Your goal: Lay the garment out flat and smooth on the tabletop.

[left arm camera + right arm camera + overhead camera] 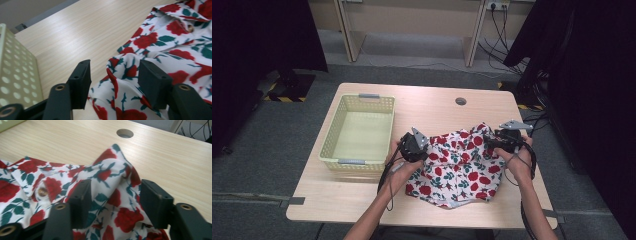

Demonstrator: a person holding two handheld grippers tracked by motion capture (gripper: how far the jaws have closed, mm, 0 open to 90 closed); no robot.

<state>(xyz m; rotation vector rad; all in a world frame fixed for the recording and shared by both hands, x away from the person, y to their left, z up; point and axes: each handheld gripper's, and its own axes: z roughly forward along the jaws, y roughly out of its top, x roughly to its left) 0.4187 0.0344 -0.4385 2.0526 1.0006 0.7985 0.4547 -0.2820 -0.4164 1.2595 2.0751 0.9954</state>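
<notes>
Nearest to me, my left claw (pixel 113 82) stands with its jaws apart, a raised fold of the floral garment (pixel 175 57) between them but not pinched. My right claw (pixel 115 202) is the same: jaws apart over the far right corner of the cloth, which peaks up between them untouched by the pads. The garment, white with red roses and green leaves, lies rumpled on the near right part of the table (pixel 437 107), a brass snap button (pixel 43 192) showing near its collar edge. Beyond my left hand the pale green plastic basket (pixel 360 131) sits on the table, standing bare inside. I judge I am between grips, mid-way through folding or gathering the cloth. Next I need to settle each claw lower onto a clean edge, close firmly on a single layer, then lift both sides evenly so the fabric does not slump or twist
</notes>
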